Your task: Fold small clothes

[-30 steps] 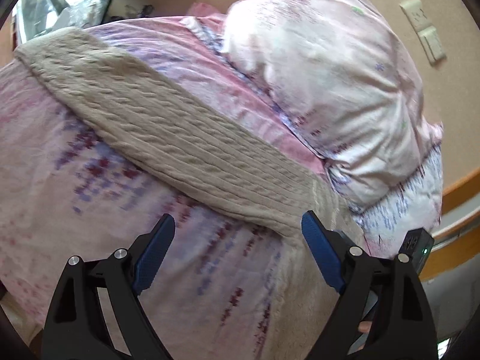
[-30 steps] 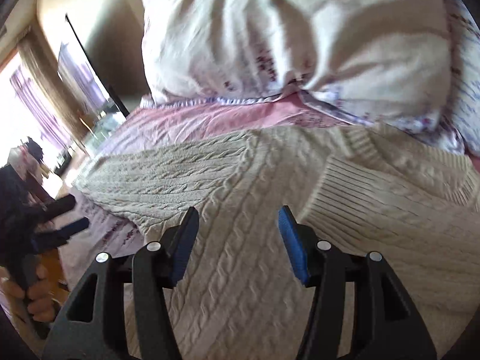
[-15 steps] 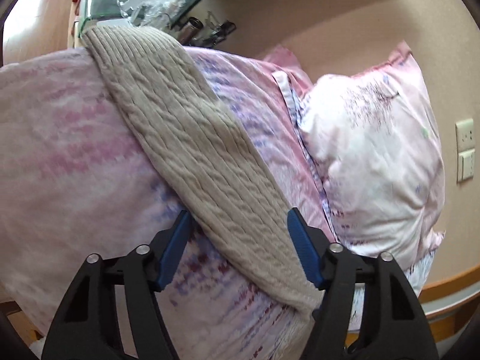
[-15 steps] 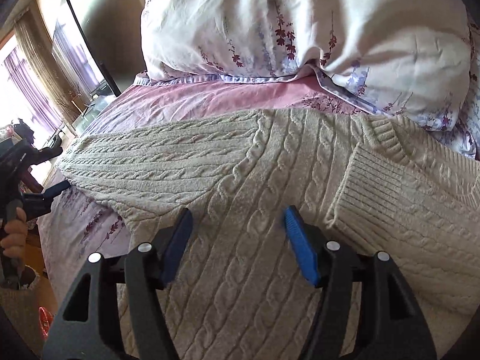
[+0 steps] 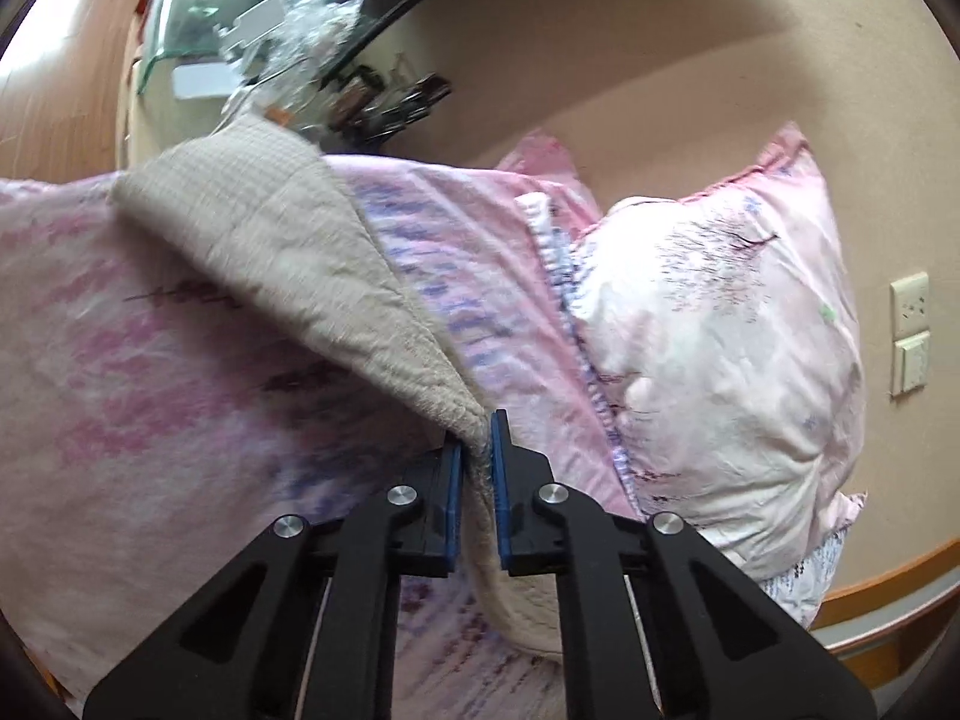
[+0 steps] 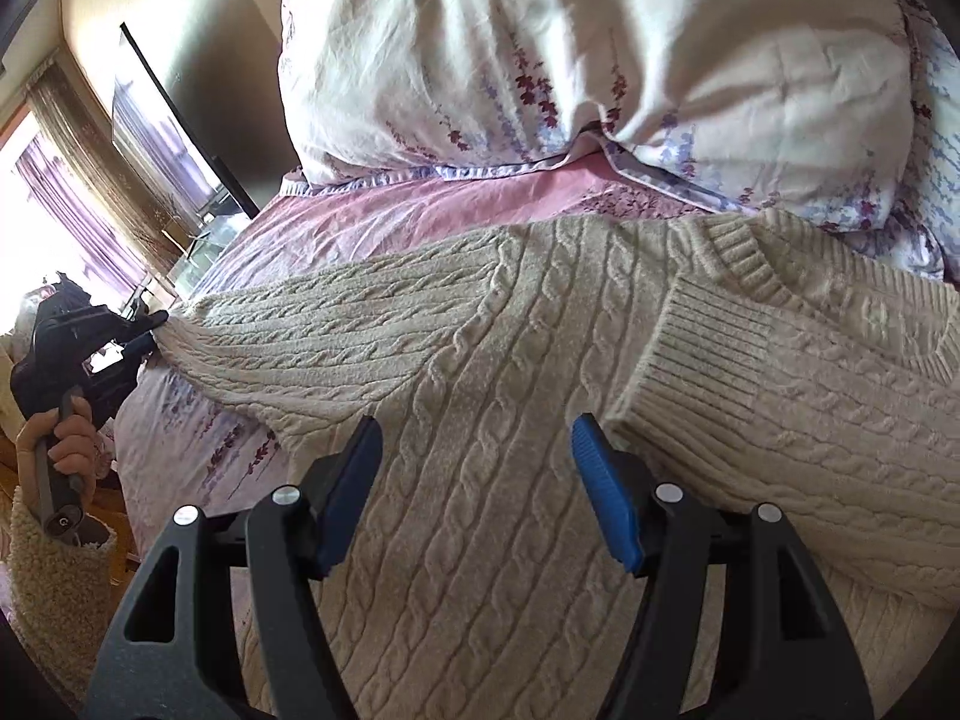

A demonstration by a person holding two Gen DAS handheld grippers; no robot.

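A cream cable-knit sweater [image 6: 480, 408] lies spread on the bed. One sleeve lies folded across its chest, ribbed cuff [image 6: 690, 360] up. The other sleeve [image 6: 312, 342] stretches out to the left. My left gripper [image 5: 476, 444] is shut on that sleeve [image 5: 288, 264], pinching the knit between its blue pads; it also shows at the left of the right wrist view [image 6: 141, 330]. My right gripper [image 6: 477, 444] is open just above the sweater's body, holding nothing.
A large floral pillow [image 6: 600, 60] lies right behind the sweater, on the pink floral sheet [image 5: 150, 390]. A glass table with clutter [image 5: 270, 30] stands past the far bed edge. A TV [image 6: 174, 132] hangs on the wall. Wall switches [image 5: 909, 330] are at the right.
My left gripper has come down over the outstretched sleeve and shut on it. My right gripper has stayed open over the sweater's body, shifting only slightly.
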